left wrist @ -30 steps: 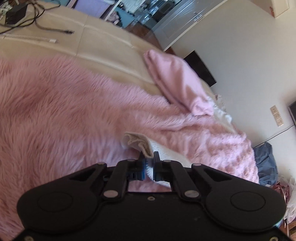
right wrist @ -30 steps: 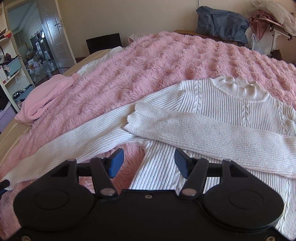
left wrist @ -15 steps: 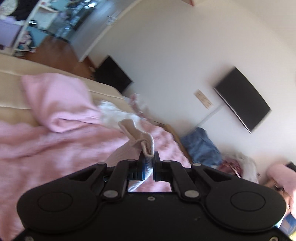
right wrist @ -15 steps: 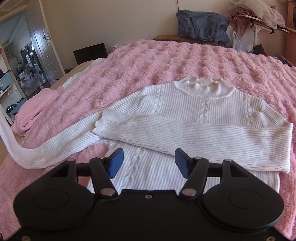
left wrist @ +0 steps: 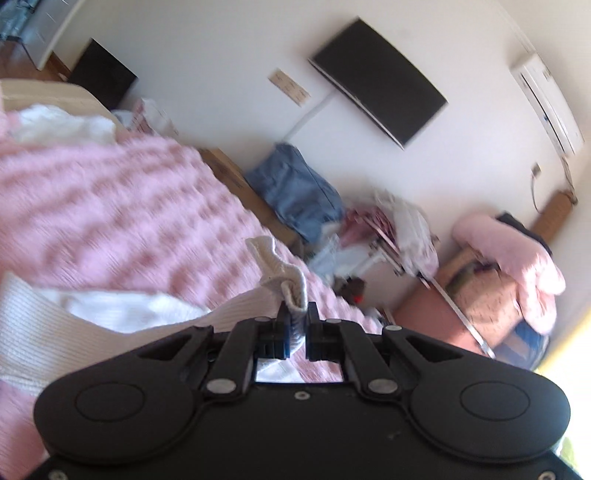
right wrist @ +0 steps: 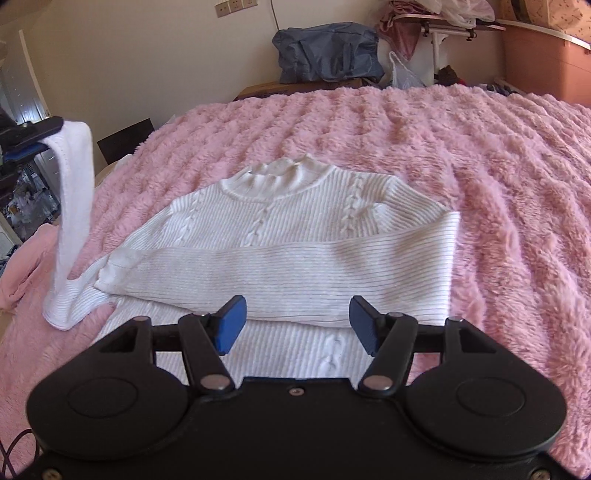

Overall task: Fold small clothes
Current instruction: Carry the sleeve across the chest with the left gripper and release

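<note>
A white ribbed sweater (right wrist: 295, 221) lies flat on a fluffy pink blanket (right wrist: 480, 166), collar away from me. One sleeve (right wrist: 280, 280) is folded across the chest. My left gripper (left wrist: 296, 325) is shut on the cuff (left wrist: 284, 277) of the other sleeve. In the right wrist view that sleeve (right wrist: 74, 192) hangs lifted well above the blanket at the far left, held by the left gripper (right wrist: 33, 140). My right gripper (right wrist: 296, 328) is open and empty, hovering just above the sweater's lower part.
A blue bag (right wrist: 325, 51) sits on a box beyond the bed's far edge, with a rack of clothes (right wrist: 436, 22) beside it. A pink garment (right wrist: 14, 273) lies at the left edge. A wall TV (left wrist: 376, 81) hangs opposite.
My left gripper has lifted the sleeve cuff high off the blanket and swung round toward the sweater. My right gripper has drawn back nearer the hem and stayed open.
</note>
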Motion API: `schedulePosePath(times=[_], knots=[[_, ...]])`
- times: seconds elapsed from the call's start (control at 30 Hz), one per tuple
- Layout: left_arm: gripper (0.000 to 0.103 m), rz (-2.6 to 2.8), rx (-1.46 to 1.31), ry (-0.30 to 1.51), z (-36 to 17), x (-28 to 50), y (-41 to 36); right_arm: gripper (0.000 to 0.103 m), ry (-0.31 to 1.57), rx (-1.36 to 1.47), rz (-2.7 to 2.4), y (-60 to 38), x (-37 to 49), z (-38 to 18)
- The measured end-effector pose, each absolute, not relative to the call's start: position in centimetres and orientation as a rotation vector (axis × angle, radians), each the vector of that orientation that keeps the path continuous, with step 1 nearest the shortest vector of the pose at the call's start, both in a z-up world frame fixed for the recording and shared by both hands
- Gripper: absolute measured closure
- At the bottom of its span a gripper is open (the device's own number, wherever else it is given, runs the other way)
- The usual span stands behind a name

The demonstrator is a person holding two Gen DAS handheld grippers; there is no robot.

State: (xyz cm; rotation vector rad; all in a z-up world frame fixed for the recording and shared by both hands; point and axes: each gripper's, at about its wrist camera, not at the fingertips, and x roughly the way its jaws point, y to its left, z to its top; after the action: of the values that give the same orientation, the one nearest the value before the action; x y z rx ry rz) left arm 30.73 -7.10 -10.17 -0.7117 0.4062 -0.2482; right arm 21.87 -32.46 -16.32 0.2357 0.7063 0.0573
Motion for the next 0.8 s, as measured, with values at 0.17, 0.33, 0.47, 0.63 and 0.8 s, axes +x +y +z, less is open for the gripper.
schedulePosePath(times=[0.17,0.33,0.47,0.63,0.8], knots=[[0.100,-0.333,-0.674,0.534,-14.3,33.0,-14.9,0.040,0.707,0.255,0.008,-37.0,20.9,-16.8],[0.100,-0.375,-0.614,0.671,-19.6,33.6,-21.1,0.040,0.710,0.276,-0.038,-40.4,20.3,-17.4],[0.098,-0.377,-0.546,0.745,-23.0,33.6,-23.2,0.040,0.711,0.288,-0.065,-42.1,20.0,-17.7],[0.076,-0.444,-0.533,0.795,-24.5,33.9,-23.3,0.040,0.703,0.296,-0.082,-42.5,19.9,-17.5],[0.061,-0.495,-0.536,0.738,-20.6,31.8,-20.6,0.040,0.680,0.328,-0.060,-42.3,20.6,-16.6]])
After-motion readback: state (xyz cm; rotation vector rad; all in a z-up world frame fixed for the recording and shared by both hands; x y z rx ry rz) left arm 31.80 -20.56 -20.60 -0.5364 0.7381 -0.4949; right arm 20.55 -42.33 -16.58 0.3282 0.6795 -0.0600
